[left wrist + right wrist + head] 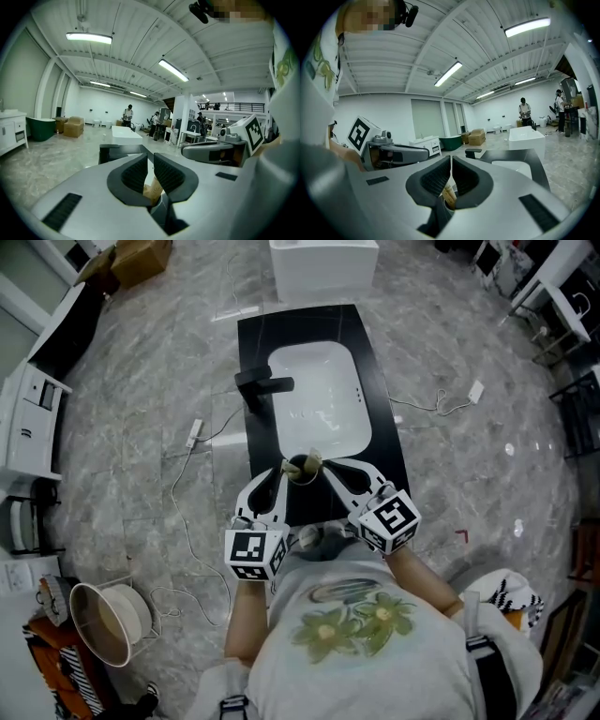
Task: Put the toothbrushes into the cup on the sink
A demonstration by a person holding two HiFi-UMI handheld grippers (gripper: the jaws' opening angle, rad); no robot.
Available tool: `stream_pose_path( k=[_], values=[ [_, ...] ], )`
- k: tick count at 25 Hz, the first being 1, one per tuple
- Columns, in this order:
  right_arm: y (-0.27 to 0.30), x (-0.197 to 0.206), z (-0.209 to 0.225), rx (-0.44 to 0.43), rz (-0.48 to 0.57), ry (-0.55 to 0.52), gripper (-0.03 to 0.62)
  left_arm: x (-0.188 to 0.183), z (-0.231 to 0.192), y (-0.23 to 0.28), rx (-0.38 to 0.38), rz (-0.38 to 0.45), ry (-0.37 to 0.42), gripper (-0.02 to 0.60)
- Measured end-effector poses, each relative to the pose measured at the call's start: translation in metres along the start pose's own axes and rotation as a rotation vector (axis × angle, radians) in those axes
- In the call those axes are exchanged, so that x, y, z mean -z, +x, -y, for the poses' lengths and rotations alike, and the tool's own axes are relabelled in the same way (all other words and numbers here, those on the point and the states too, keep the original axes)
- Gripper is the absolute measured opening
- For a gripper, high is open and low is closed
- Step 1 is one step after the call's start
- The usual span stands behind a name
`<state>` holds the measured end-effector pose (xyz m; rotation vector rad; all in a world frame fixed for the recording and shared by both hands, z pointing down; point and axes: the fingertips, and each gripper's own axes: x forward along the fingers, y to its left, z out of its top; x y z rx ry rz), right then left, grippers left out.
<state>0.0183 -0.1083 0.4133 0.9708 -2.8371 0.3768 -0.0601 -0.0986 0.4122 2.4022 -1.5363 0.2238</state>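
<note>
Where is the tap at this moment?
In the head view, the black tap stands on the dark counter, against the left edge of the white basin.

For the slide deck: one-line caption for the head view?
Left gripper and right gripper pinch a tan item at the front edge of the white sink in a black counter.
</note>
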Motion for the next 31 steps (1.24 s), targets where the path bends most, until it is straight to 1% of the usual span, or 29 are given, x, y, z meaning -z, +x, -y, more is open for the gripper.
stream_pose_path(
  k=[1, 2, 4, 7, 9, 14, 23, 31],
  values=[
    [-0.001, 0.000, -0.002, -0.001, -0.003, 0.001, 0.044, 0.002, 0.002, -0.003, -0.007, -0.010, 0.020, 0.051],
    [-0.003, 0.000, -0.005, -0.003, -0.005, 0.002, 0.044, 0.005, 0.004, -0.006, -0.008, -0.027, 0.041, 0.048],
    [-0.006, 0.000, -0.011, -0.016, -0.010, 0.004, 0.044, 0.010, 0.012, -0.010, 0.009, -0.060, 0.064, 0.025],
    [-0.010, 0.000, -0.024, -0.044, -0.015, 0.004, 0.044, 0.014, 0.026, -0.014, 0.059, -0.074, 0.032, 0.018],
    [-0.010, 0.000, -0.031, -0.060, -0.017, -0.007, 0.044, 0.013, 0.030, -0.015, 0.072, -0.070, 0.015, 0.018],
    [-0.007, 0.006, -0.044, -0.093, -0.040, -0.007, 0.043, 0.018, 0.038, -0.015, 0.101, -0.093, 0.020, 0.018],
    [-0.008, 0.018, -0.050, -0.114, -0.082, -0.013, 0.044, 0.029, 0.044, -0.015, 0.109, -0.121, 0.005, 0.018],
    [-0.008, 0.030, -0.050, -0.128, -0.105, -0.002, 0.044, 0.036, 0.046, -0.012, 0.120, -0.115, -0.039, 0.018]
  ],
)
